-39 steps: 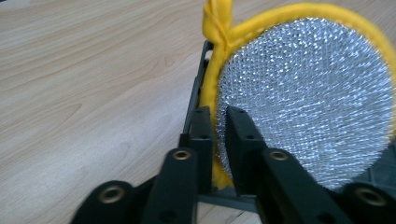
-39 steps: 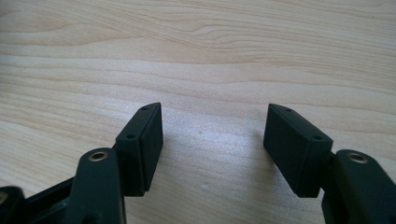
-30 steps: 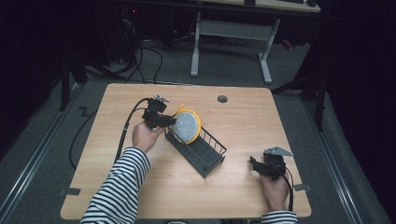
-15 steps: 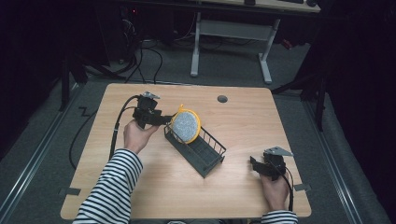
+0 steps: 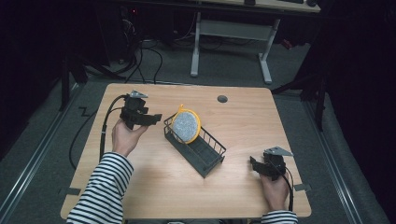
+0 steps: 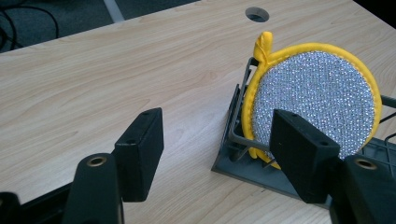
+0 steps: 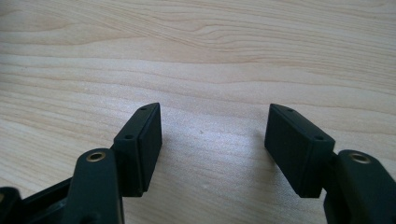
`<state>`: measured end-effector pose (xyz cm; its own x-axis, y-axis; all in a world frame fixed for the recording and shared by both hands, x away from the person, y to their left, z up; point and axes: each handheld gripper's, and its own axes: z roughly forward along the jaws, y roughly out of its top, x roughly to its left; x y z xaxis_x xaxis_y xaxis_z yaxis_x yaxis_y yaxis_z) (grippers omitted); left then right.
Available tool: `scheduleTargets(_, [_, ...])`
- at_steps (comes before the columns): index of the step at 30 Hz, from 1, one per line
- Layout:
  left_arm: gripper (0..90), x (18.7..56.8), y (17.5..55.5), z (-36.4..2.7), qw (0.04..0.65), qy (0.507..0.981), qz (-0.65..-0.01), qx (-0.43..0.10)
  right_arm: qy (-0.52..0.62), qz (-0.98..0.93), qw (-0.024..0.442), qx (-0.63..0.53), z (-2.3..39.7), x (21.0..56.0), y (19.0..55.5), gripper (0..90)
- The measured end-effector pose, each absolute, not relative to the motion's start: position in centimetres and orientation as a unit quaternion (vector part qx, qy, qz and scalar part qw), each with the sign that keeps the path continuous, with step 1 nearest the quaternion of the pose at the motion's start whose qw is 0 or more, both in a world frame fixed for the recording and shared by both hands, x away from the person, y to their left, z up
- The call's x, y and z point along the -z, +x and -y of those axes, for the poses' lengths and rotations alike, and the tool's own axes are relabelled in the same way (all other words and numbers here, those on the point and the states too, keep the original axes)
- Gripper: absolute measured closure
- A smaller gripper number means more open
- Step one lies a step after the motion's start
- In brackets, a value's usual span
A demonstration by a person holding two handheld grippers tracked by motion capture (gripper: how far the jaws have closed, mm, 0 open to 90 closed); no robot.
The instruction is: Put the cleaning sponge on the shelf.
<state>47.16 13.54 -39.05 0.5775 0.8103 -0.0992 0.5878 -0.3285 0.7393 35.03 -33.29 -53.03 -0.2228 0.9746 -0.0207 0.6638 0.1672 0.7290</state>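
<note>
Left gripper (image 5: 156, 117) held raised with jaws apart; right gripper (image 5: 253, 163) low, jaws apart

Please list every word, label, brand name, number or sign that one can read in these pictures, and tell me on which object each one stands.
There are none to read. The round scouring pad with yellow rim, the dark wire rack, the wooden table, the left gripper and the right gripper carry no visible print, label or number in any view. The striped sleeve shows only stripes.
</note>
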Motion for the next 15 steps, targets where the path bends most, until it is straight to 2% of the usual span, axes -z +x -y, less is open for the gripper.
scheduleTargets(15, [35.3,39.8,45.2,-16.3,0.382,0.787,-0.462,-0.146,0.568,-0.721,0.254,-0.305,33.3,53.0,35.0,36.1])
